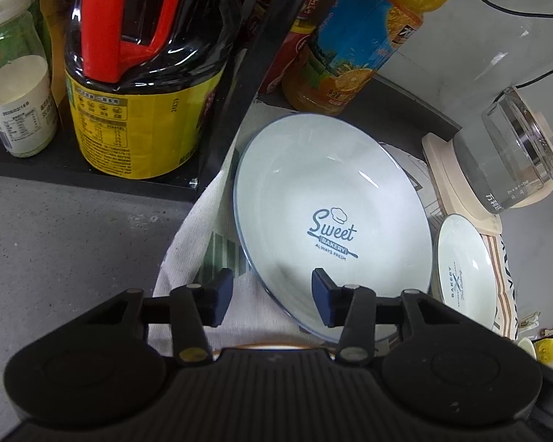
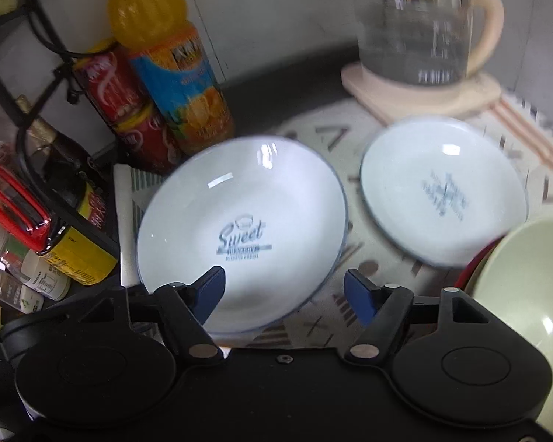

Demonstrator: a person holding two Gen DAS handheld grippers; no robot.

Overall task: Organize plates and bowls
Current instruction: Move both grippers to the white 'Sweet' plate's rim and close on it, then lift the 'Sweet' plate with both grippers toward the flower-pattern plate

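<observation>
Plates on patterned cloth (image 2: 313, 136) on counter (image 1: 55, 228), both jaws apart, clamped on nothing; left gripper (image 1: 272, 300) straddles near rim of big plate (image 1: 331, 199), right gripper (image 2: 284, 294) at same plate's opposite near rim. Risk: glazed rim slips from pads, or plate knocks juice bottle (image 1: 350, 55) behind, or small plate (image 2: 442, 191) just beside. Both white, blue-rimmed, glossy, printed bakery logo, empty

A large white plate (image 1: 331, 217), centre of the left wrist view, reads "Sweet BAKERY ALWAYS FRESH" in blue. A smaller plate (image 1: 464, 261) at right shows "BAKERY" sideways. A white-capped jar (image 1: 14, 84) at upper left carries a date, roughly "2025/02/15". Other bottle labels are unreadable.
</observation>
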